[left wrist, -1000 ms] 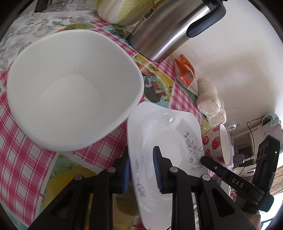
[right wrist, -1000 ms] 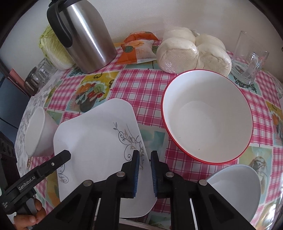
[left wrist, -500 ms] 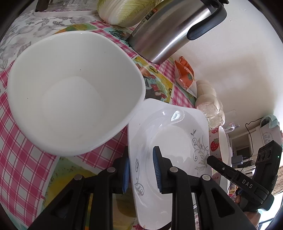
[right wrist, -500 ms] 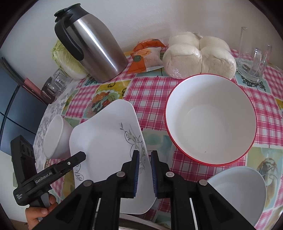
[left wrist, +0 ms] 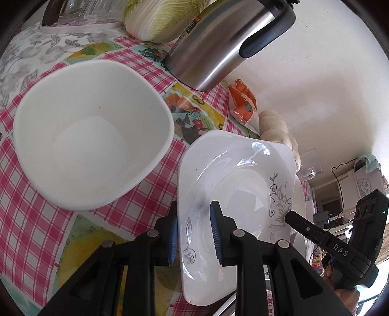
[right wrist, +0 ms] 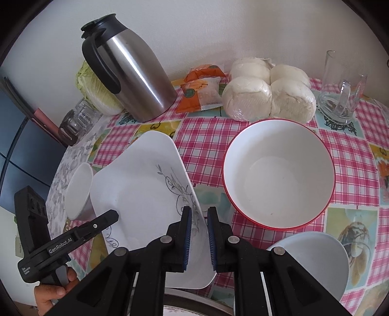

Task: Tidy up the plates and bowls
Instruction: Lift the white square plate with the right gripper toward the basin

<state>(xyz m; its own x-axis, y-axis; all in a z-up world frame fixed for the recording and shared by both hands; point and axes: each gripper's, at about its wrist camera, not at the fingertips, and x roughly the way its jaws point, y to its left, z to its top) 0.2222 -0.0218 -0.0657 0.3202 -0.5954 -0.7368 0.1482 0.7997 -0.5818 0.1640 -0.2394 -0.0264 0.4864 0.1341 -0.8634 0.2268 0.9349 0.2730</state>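
Observation:
A square white plate (left wrist: 233, 192) with grey vine patterns is held tilted above the checked tablecloth, one gripper on each side. My left gripper (left wrist: 194, 216) is shut on its left rim, and my right gripper (right wrist: 199, 214) is shut on the patterned right rim of the plate (right wrist: 138, 184). A deep white square bowl (left wrist: 92, 136) stands just left of the plate. It shows partly behind the plate as the white bowl (right wrist: 79, 192) in the right wrist view. To the right stand a large red-rimmed bowl (right wrist: 279, 175) and a pale bowl (right wrist: 313, 262).
Along the wall stand a steel thermos jug (right wrist: 131, 77), a cabbage (left wrist: 158, 19), an orange snack packet (right wrist: 201, 92), wrapped buns (right wrist: 267, 94) and a glass pitcher (right wrist: 340, 97). Drinking glasses (right wrist: 77, 121) sit at the far left. A hand (right wrist: 51, 289) holds the left gripper's handle.
The plate has risen and tipped up between both grippers. In the left wrist view its far edge now hides the strawberry-patterned bowl. Both grips are unchanged.

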